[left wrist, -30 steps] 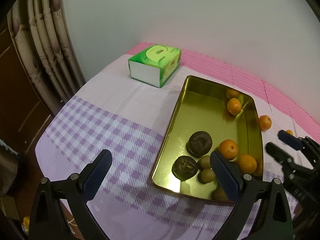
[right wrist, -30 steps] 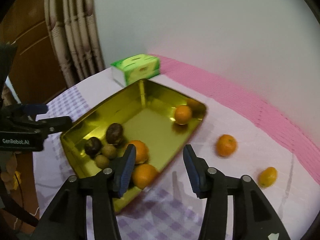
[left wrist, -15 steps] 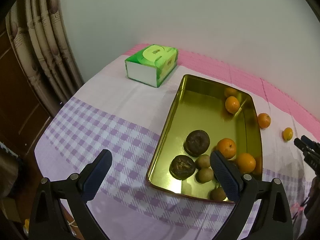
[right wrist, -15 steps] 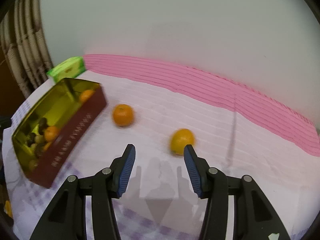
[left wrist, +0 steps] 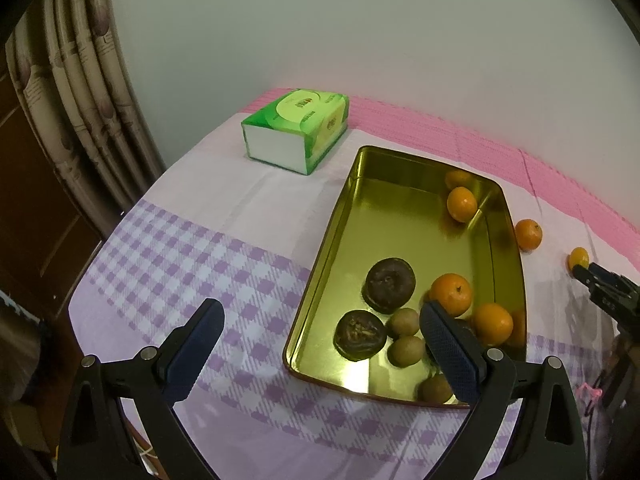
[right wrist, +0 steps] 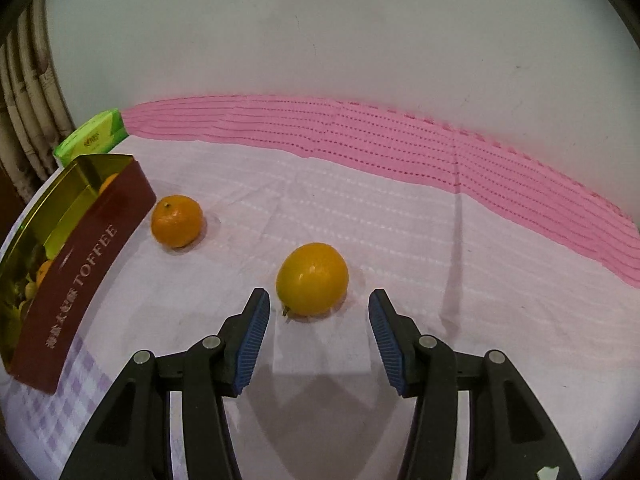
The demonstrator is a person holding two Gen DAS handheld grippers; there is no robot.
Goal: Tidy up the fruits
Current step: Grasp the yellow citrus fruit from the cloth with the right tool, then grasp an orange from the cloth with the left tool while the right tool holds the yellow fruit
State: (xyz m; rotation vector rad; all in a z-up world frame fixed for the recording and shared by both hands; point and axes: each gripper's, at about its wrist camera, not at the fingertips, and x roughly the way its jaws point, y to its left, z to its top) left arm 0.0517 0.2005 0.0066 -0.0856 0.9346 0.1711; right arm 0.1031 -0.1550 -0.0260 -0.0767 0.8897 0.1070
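While right claw (right wrist: 318,332) gapes | yellow fruit (right wrist: 312,278) just ahead, untouched | left claw (left wrist: 320,344) apart

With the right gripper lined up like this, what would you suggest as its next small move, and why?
Probably ease the right gripper forward a little, then close. It is open, and the yellow-orange fruit lies on the cloth just past its fingertips, centred between them but not yet between the pads. That fruit and the orange are outside the tin.

Gold tin (left wrist: 416,216), orange mandarins (right wrist: 177,221), purple-checked cloth (left wrist: 192,264), green tissue box (left wrist: 296,128)
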